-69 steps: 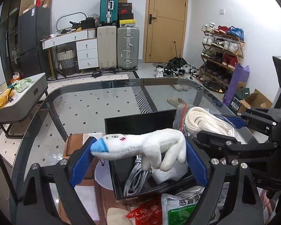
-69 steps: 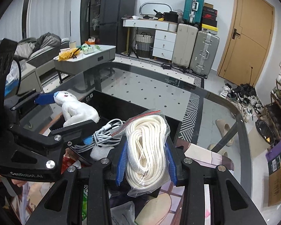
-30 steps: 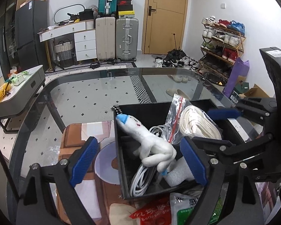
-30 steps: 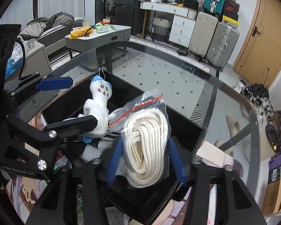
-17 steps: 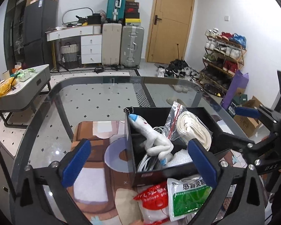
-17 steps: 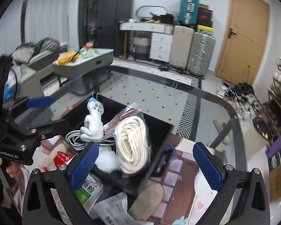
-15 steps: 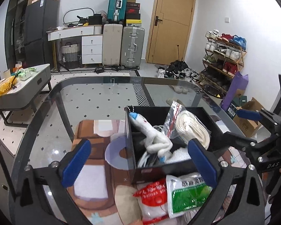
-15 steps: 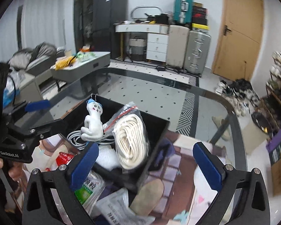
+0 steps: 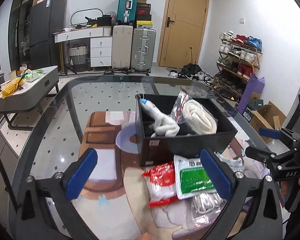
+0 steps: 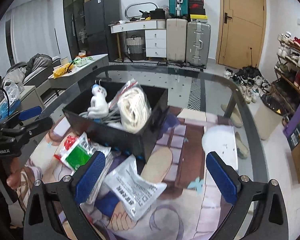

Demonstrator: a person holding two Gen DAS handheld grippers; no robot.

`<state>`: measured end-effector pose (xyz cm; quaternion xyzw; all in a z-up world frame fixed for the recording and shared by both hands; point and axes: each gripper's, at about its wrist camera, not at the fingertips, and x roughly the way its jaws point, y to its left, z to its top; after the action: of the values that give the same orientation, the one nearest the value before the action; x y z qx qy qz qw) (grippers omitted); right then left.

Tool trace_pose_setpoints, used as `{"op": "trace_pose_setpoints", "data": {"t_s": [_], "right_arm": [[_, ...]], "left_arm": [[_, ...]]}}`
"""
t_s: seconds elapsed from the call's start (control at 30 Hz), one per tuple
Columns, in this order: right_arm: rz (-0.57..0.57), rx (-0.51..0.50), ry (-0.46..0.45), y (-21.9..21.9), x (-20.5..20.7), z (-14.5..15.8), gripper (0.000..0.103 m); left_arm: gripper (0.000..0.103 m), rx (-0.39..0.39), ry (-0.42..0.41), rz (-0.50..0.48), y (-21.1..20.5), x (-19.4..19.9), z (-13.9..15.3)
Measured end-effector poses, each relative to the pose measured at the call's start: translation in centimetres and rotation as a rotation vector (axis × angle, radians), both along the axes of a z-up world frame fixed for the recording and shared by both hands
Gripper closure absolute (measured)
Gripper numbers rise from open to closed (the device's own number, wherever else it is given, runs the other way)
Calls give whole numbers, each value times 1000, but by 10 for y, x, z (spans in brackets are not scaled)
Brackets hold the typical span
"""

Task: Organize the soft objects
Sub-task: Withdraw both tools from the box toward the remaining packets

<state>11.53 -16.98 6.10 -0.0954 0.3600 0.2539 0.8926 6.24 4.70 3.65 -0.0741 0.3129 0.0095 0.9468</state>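
Note:
A black box point(image 9: 187, 143) point(image 10: 118, 134) stands on the printed mat. Inside it a white plush toy point(image 9: 160, 119) point(image 10: 99, 102) with a blue cap leans beside a bagged coil of white rope point(image 9: 198, 118) point(image 10: 134, 108), over grey cables. My left gripper point(image 9: 148, 175) is open, back from the box, nothing between its blue pads. My right gripper point(image 10: 156, 177) is open too, hanging over a white printed packet point(image 10: 134, 192). A green-and-white packet point(image 9: 194, 179) point(image 10: 80, 154) and a red-and-white packet point(image 9: 162, 180) lie in front of the box.
The glass table's curved edge point(image 9: 50, 110) runs around the mat point(image 9: 102, 160). Another bagged rope point(image 9: 204, 202) lies near the packets. A tan insole-like pad point(image 10: 158, 166) rests by the box. Beyond the table are suitcases, a shoe rack and a low grey table.
Both grippers let go, the plush toy and the rope bag now resting in the box. Both opened wide and drew back from the box, the right one rolling as it went.

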Motion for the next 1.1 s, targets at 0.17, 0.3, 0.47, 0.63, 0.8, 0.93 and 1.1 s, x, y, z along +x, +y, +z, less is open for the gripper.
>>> {"op": "trace_pose_setpoints", "data": {"t_s": [0.17,0.3,0.47,0.63,0.8,0.93,1.1], "right_arm": [[11,-40,27,-4,0,-9,1],[19,-25,57,-7,2,-17,1],[36,-67,76,-4,2,-27,1],[58,-108,104,4,2,-39,1],[118,-155,95,17,-5,-46,1],[137,-188,92,25,-6,-54,1],[148,-219,102,32,-1,-64,1]], "left_arm": [[0,4,33,-1,-5,-8,-14],[0,4,58,-15,-10,-9,-25],[0,12,65,-31,-14,-9,-32],[0,8,76,-42,-14,-8,-34],[0,-8,86,-51,-14,-8,-38],[0,-2,86,-68,-17,-11,-39],[0,-1,94,-72,-18,-11,-39]]}}
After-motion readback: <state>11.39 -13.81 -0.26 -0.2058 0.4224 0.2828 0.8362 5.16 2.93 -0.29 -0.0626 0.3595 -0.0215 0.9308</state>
